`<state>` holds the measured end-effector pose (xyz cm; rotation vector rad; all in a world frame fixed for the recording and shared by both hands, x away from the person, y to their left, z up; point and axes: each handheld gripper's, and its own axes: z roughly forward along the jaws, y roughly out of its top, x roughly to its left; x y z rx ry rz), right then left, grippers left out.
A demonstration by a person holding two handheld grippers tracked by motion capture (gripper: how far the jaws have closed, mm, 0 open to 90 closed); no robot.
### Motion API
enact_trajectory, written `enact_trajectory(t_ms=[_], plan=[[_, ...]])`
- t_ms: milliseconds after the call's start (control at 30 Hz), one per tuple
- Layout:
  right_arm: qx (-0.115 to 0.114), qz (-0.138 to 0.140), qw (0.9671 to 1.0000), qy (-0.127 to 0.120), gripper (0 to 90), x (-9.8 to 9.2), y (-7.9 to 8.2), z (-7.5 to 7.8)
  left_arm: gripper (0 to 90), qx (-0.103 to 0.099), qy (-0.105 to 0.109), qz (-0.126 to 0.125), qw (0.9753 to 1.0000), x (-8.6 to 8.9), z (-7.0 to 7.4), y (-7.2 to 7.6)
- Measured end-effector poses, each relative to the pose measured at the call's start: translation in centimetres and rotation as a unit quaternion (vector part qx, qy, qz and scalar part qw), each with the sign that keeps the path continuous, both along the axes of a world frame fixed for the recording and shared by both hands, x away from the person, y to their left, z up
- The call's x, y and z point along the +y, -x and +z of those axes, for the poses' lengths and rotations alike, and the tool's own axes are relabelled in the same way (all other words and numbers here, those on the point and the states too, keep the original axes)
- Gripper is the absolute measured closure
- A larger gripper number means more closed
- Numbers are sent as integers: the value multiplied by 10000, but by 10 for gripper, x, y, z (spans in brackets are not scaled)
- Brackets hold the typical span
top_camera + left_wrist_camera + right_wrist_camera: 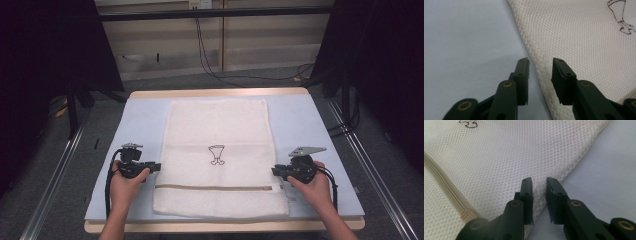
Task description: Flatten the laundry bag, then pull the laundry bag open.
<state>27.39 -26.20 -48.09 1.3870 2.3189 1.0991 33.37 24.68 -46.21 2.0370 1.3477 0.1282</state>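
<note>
A white mesh bag (216, 125) lies flat on the light blue table (140, 120), with a small black drawing (216, 154) at its middle and a beige zipper (215, 188) across its near end. My left gripper (159, 166) is at the bag's left edge. In the left gripper view its jaws (541, 61) stand open, astride the edge of the bag (579, 37). My right gripper (273, 171) is at the bag's right edge. In the right gripper view it (539, 181) is open by a narrower gap, and the mesh edge (499, 157) runs between its jaws.
Bare table surface flanks the bag on both sides. Metal rails (55, 175) run along the floor left and right of the table. Cables (210, 65) lie on the floor beyond its far edge.
</note>
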Motion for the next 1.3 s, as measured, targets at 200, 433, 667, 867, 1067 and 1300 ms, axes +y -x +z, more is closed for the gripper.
enact_trajectory(t_ms=[200, 433, 667, 867, 1067, 1300], plan=[[-102, 84, 9999, -16, 885, 0, 0, -1, 585, 265, 57, -176, 9995, -6, -4, 3], [-167, 126, 9996, 172, 889, 5, -1, 1, 664, 271, -57, -268, 9993, -13, -4, 3], [-201, 92, 9995, 239, 891, 9, -5, 2, 859, 385, -45, -261, 9989, -13, -3, 0], [-204, 20, 9996, 170, 891, 10, -11, 2, 867, 311, 50, -134, 9994, -8, -2, -2], [-285, 82, 9995, 113, 890, 11, -12, 2, 866, 249, 65, -57, 9997, -3, -2, -3], [-364, 82, 9992, 144, 889, 14, -13, 1, 863, 145, -20, -50, 9999, -3, -5, -7]])
